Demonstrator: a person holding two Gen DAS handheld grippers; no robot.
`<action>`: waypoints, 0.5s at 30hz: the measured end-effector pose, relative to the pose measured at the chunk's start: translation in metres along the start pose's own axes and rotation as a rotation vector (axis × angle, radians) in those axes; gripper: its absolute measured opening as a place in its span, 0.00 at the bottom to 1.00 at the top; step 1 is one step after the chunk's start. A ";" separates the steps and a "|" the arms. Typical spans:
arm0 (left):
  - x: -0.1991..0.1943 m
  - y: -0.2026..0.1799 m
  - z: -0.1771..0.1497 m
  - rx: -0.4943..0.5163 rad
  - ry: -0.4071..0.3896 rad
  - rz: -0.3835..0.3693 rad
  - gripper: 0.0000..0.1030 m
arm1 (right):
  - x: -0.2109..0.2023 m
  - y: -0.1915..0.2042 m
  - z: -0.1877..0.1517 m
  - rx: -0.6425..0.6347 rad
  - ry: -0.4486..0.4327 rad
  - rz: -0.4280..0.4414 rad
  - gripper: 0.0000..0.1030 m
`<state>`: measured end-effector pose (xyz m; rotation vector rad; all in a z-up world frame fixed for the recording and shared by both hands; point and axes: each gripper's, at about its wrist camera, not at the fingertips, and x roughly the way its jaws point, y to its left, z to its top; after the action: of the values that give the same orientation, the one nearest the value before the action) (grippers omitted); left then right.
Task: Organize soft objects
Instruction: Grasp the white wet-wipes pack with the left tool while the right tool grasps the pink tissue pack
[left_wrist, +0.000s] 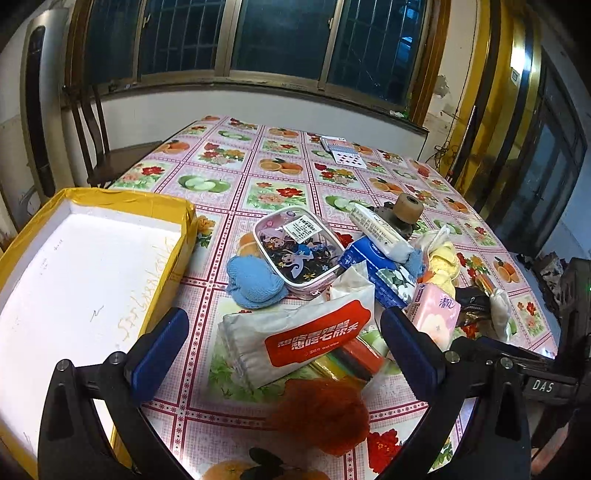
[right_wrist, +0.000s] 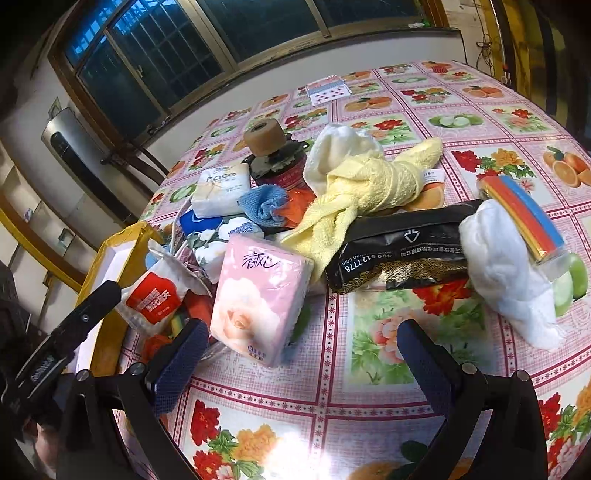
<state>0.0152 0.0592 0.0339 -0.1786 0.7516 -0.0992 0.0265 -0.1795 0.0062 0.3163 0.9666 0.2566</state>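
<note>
Between the wide-open fingers of the left gripper (left_wrist: 284, 354) lies the wet-wipe pack (left_wrist: 295, 341), long axis slanting across; the right gripper (right_wrist: 299, 354), also open, sits farther off.

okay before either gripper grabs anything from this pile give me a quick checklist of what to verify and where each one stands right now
1. Left gripper open and holding nothing: ok, jaws spread wide.
2. Right gripper open and holding nothing: ok.
3. Yellow-edged box ready to receive: ok, its white inside shows bare, though its near end is out of frame.
4. Wet wipe pack clear to grasp: ok, it lies between the left fingers' line with nothing on top.
5. Pink tissue pack clear to grasp: cannot tell, it leans on the pile and its far side is hidden.
6. Grippers clear of each other: ok, apart, though close.
</note>
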 end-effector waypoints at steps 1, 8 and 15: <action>0.001 0.003 0.001 -0.025 0.016 -0.019 1.00 | 0.003 0.001 0.001 0.011 0.011 0.003 1.00; 0.006 0.008 0.015 -0.039 0.077 -0.013 1.00 | 0.021 0.004 0.004 0.074 0.058 -0.001 1.00; 0.014 -0.006 0.023 0.171 0.093 0.017 1.00 | 0.026 0.014 0.006 0.060 0.056 -0.024 1.00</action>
<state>0.0416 0.0537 0.0424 -0.0048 0.8331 -0.1563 0.0450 -0.1579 -0.0053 0.3535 1.0346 0.2154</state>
